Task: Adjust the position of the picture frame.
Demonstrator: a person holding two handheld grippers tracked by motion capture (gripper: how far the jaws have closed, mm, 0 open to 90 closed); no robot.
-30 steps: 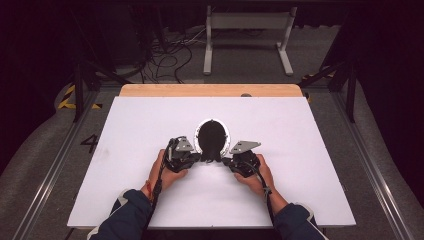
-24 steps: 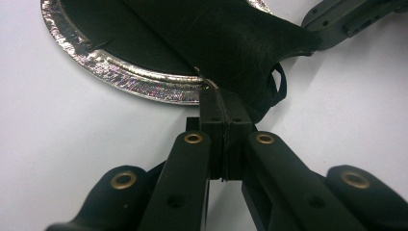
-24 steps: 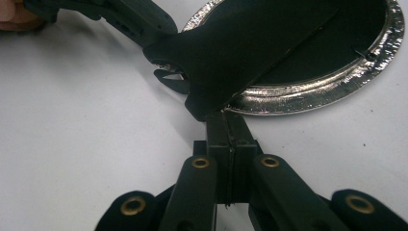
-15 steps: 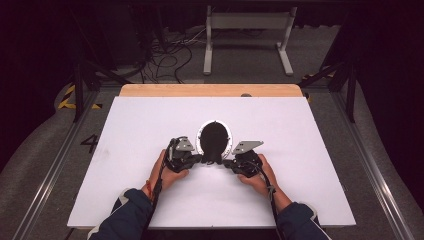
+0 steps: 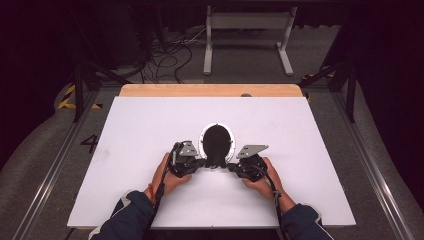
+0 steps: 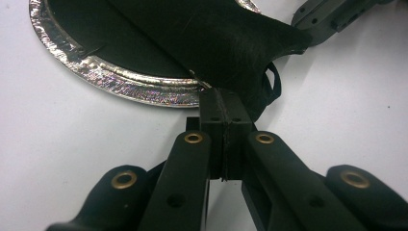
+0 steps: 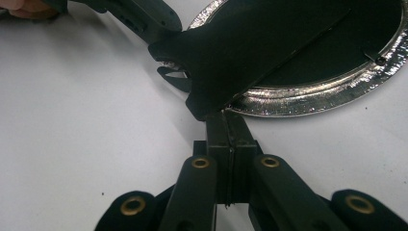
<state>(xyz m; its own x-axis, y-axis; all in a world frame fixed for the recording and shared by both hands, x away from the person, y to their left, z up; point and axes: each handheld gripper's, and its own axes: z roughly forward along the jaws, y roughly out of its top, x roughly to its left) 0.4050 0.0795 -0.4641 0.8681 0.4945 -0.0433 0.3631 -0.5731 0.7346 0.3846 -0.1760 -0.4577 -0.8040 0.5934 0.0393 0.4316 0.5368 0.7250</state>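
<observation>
A round dish with a shiny silver rim (image 5: 202,143) lies on the white table top (image 5: 150,125), in the middle near the person. A black cloth (image 5: 217,144) covers the dish and hangs over its near edge. My left gripper (image 5: 204,162) is shut on the cloth's near-left corner, and my right gripper (image 5: 230,167) is shut on the near-right corner. In the left gripper view the jaws are closed at the cloth (image 6: 221,43) beside the rim (image 6: 120,79). In the right gripper view the jaws pinch the cloth (image 7: 250,43) in front of the rim (image 7: 308,98).
A wooden strip (image 5: 210,90) runs along the table's far edge. Behind it are cables (image 5: 170,57) on the floor and a white frame (image 5: 247,35). Metal rails (image 5: 372,165) flank the table. White surface lies free left, right and beyond the dish.
</observation>
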